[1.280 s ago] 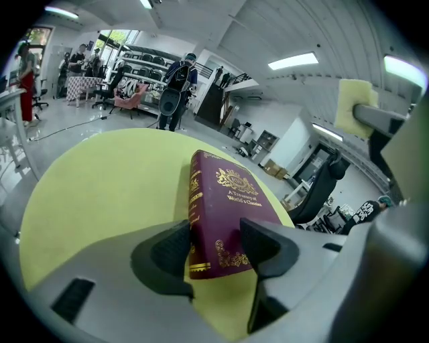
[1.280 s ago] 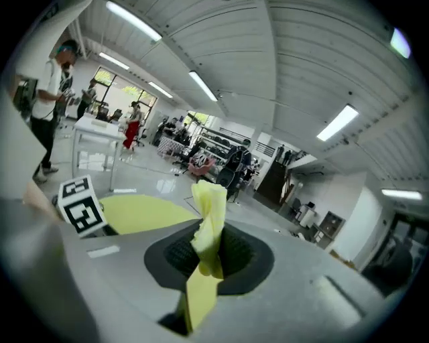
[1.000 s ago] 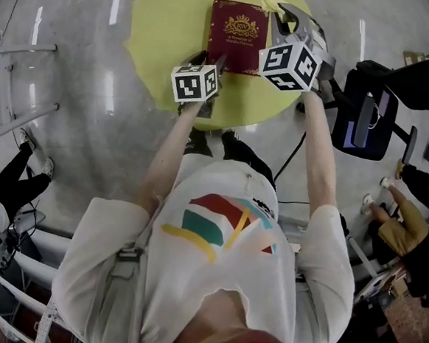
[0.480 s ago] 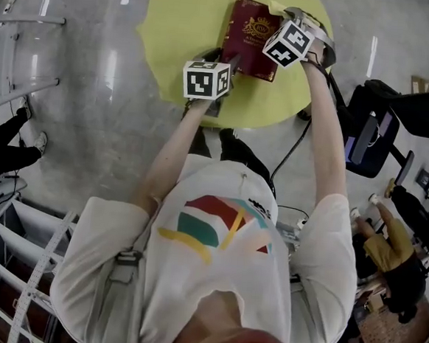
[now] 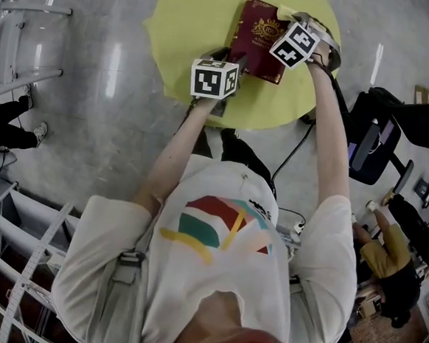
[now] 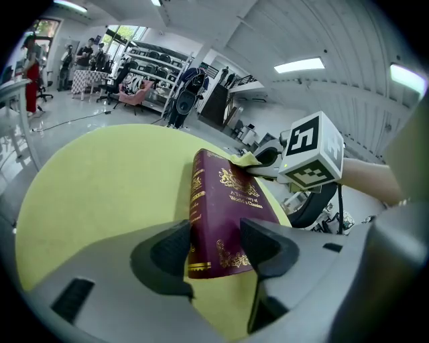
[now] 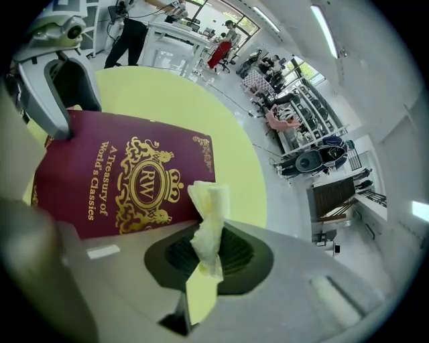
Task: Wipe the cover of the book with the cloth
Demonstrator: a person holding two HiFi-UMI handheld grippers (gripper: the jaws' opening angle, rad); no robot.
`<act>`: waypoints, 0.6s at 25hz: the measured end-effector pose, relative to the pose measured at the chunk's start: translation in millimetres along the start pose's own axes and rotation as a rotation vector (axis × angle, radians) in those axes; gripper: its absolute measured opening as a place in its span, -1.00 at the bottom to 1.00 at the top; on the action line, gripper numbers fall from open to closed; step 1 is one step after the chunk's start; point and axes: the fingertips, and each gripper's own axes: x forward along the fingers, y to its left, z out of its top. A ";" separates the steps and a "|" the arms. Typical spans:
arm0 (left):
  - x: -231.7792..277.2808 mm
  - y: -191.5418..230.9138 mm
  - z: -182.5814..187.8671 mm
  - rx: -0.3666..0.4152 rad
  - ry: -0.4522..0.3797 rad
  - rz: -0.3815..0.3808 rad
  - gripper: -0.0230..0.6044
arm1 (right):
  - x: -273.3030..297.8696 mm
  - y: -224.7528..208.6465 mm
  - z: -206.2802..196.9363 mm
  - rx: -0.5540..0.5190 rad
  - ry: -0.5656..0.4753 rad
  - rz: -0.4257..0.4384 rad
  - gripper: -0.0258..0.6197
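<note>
**Step in hand (judged):** wiping the cover, with the cloth at the book's far edge.

1. The round yellow-green tabletop (image 5: 180,39) carries the maroon hardcover book with gilt lettering (image 7: 120,181). The book lies cover up toward the tabletop's far side.
2. The left gripper (image 6: 214,251) is closed on the book's near end, one jaw at the spine side and the other on the cover side. This anchor should hold firm so the book does not slide under the stroke.
3. The right gripper (image 7: 204,258) is clamped on a small pale yellow cloth (image 7: 209,214). The cloth stands out past the jaws and meets the cover's edge beside the crest.
4. Recommended: lower the cloth flatter so that fabric, not jaw, touches the cover. Sweep in long passes toward the near end.

**Materials**

- Tabletop: smooth, matt, circular.
- Book: rectangular and rigid, with a slight sheen and a gold crown, crest and title.
- Gripper jaws: dark ribbed pads in grey moulded housings.
- Cloth: thin and soft, twisted into a crumpled tuft, so little of it bears on the cover.
</note>
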 end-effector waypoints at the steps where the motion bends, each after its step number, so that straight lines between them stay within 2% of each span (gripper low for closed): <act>1: -0.2 -0.3 0.2 -0.001 0.000 0.000 -0.17 | -0.6 0.4 0.2 -0.002 0.001 0.003 -0.83; 7: -1.4 -0.2 0.9 -0.001 -0.013 -0.002 -0.16 | -10.8 15.1 2.9 -0.033 0.003 0.062 -0.83; 15: 0.3 1.3 0.6 -0.008 -0.007 -0.010 -0.16 | -37.0 65.3 7.6 -0.070 -0.013 0.147 -0.83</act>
